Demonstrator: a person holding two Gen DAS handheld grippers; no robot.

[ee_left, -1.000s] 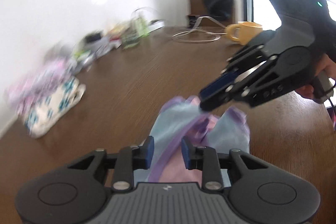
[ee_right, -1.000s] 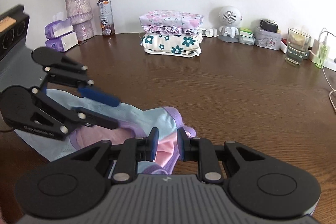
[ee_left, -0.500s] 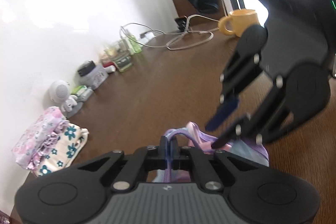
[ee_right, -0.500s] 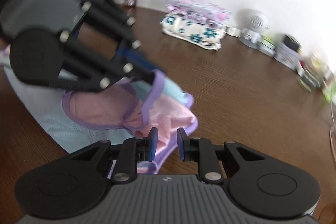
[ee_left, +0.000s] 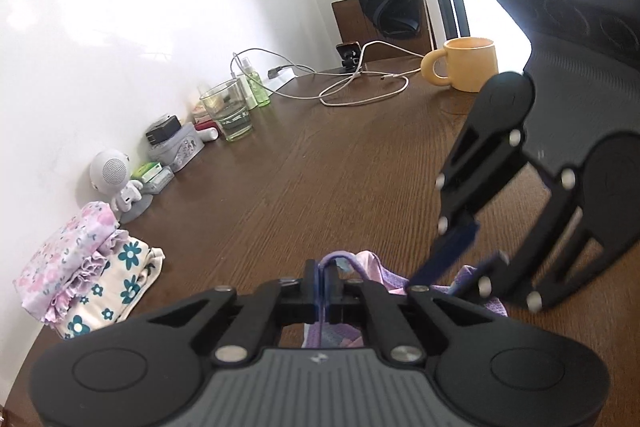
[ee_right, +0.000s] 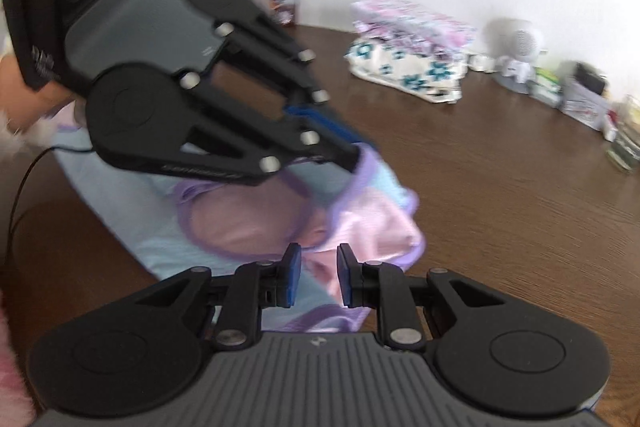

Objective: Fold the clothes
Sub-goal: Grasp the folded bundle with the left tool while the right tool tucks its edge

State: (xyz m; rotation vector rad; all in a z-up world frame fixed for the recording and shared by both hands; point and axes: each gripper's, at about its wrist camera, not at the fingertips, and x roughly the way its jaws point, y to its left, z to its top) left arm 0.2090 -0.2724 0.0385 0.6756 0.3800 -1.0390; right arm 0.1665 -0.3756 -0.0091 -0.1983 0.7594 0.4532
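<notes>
Garment (ee_right: pixel 360 223), pink and blue, lies bunched on the worktop (ee_right: pixel 500 187). The left gripper (ee_left: pixel 322 281) is clenched on its purple hem; the right gripper (ee_right: pixel 316 275) is released just above the cloth. Next it probably must grasp the opposite edge for the fold.

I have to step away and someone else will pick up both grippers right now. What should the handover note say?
Left gripper: shut on the purple trim of the garment, lifting that edge.
Right gripper: open, empty, hovering just over the pink part of the garment.
The garment lies rumpled on the table, not yet folded.
Done: two folded clothes are stacked by the wall.
Left: grip with the right, fold the garment flat, add it to the stack.
</notes>
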